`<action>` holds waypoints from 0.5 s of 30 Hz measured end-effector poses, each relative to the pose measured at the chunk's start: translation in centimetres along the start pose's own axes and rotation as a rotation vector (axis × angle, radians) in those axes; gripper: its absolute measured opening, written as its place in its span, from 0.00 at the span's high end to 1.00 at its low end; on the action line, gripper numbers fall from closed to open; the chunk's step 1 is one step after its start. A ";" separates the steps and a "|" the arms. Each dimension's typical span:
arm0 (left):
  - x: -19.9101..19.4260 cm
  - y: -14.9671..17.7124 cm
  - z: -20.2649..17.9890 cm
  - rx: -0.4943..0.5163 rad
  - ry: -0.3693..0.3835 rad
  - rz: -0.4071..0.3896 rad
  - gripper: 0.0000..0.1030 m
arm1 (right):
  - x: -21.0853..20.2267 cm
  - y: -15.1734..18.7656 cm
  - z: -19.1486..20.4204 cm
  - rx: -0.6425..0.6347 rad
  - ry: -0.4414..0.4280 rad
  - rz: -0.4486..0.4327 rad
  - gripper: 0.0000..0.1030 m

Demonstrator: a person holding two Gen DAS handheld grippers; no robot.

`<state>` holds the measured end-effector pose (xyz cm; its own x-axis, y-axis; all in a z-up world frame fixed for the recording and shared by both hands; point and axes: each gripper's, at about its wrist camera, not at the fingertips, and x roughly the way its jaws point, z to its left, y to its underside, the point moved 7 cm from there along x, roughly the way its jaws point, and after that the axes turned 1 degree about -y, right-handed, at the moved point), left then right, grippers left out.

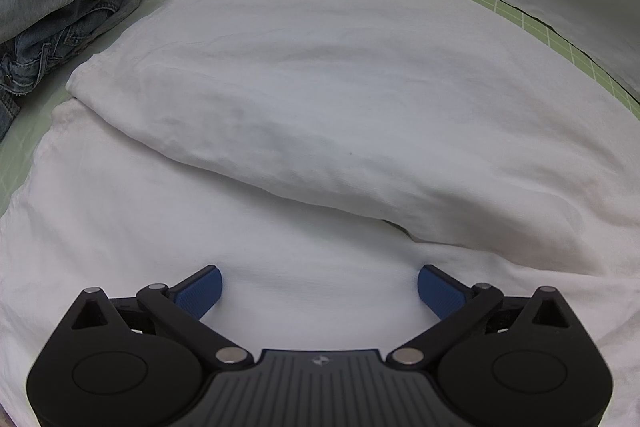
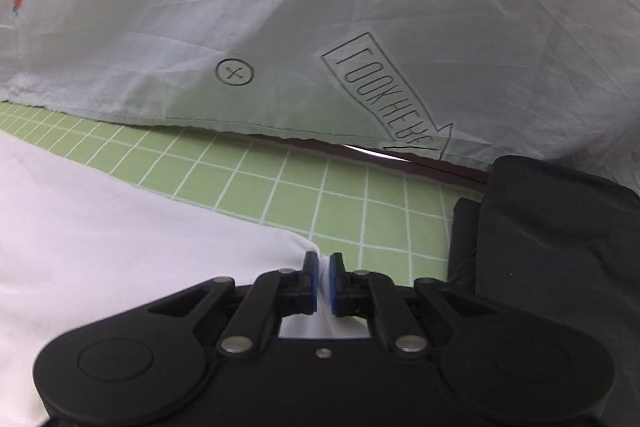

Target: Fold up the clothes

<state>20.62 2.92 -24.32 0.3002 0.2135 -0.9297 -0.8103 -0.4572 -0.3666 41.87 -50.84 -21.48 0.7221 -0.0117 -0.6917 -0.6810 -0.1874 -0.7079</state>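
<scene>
The left gripper [image 1: 320, 285] hangs wide open over the white shirt [image 1: 320, 87], which lies partly folded on the green mat [image 2: 320, 187]. The right gripper [image 2: 323, 281] pinches the shirt's edge between its blue pads [image 2: 313, 283]. Jeans [image 1: 60, 39] are heaped to the left, a dark garment [image 2: 552, 235] to the right.

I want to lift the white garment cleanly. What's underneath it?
The white garment lies on a green grid mat, visible around its edges. Anything beneath its middle is covered.
</scene>
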 end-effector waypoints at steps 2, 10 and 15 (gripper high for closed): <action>0.1 0.0 0.1 0.002 0.003 -0.002 0.00 | 1.2 0.1 -0.6 0.052 0.020 0.018 0.94; -0.2 0.3 0.0 0.002 0.003 -0.021 0.00 | -3.0 0.6 -1.7 0.137 0.130 -0.040 0.46; -0.3 0.4 -0.1 0.000 0.003 -0.041 0.00 | -9.7 3.6 -2.8 0.237 0.121 -0.096 0.36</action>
<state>20.25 2.62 -24.17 0.3343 0.2295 -0.9141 -0.7976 -0.4478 -0.4041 32.73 -54.10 -16.92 0.7843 -0.1251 -0.6077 -0.6078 0.0414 -0.7930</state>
